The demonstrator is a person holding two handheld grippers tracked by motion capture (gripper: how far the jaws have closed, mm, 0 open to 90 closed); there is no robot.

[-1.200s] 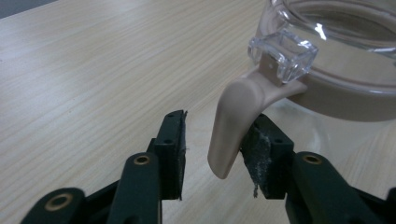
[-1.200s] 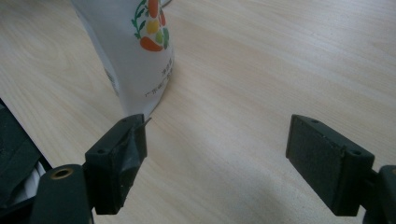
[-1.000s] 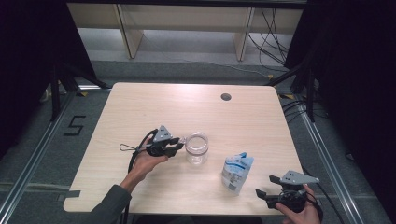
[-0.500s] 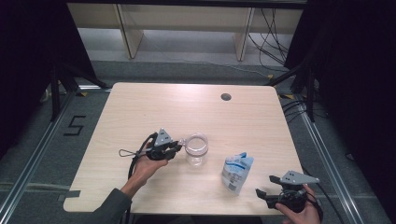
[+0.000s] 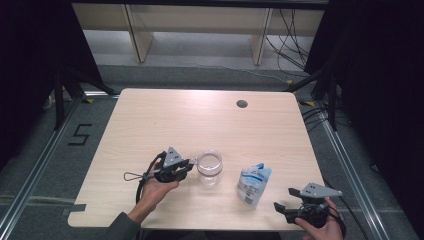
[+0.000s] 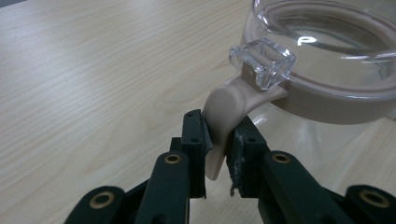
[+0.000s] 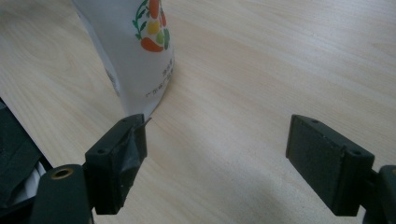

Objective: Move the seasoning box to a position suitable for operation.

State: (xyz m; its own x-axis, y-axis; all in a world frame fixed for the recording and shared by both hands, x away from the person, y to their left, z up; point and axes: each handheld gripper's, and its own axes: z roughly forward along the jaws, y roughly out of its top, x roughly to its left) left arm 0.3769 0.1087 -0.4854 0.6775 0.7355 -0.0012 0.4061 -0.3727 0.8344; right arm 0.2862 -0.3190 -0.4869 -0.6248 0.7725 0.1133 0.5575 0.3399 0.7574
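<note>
A clear cup [image 5: 209, 167] with a beige band and handle stands on the wooden table [image 5: 200, 120], left of centre. My left gripper [image 5: 190, 165] reaches it from the left. In the left gripper view the jaws have just been closing, and my left gripper [image 6: 218, 135] is shut on the beige handle [image 6: 224, 105] below the cup's rim [image 6: 327, 70]. A white and blue pouch [image 5: 254, 182] stands upright to the cup's right. My right gripper [image 5: 277, 207] rests near the front right corner, open, and the pouch [image 7: 135, 46] stands just beyond its left jaw.
A small round hole [image 5: 242, 104] sits in the tabletop at the back right. Bare wood stretches across the far half of the table. Shelving and cables [image 5: 290, 40] lie on the floor behind it.
My left gripper has drifted a little toward the front edge, at the cup's handle. The right gripper and the pouch have stayed in place.
</note>
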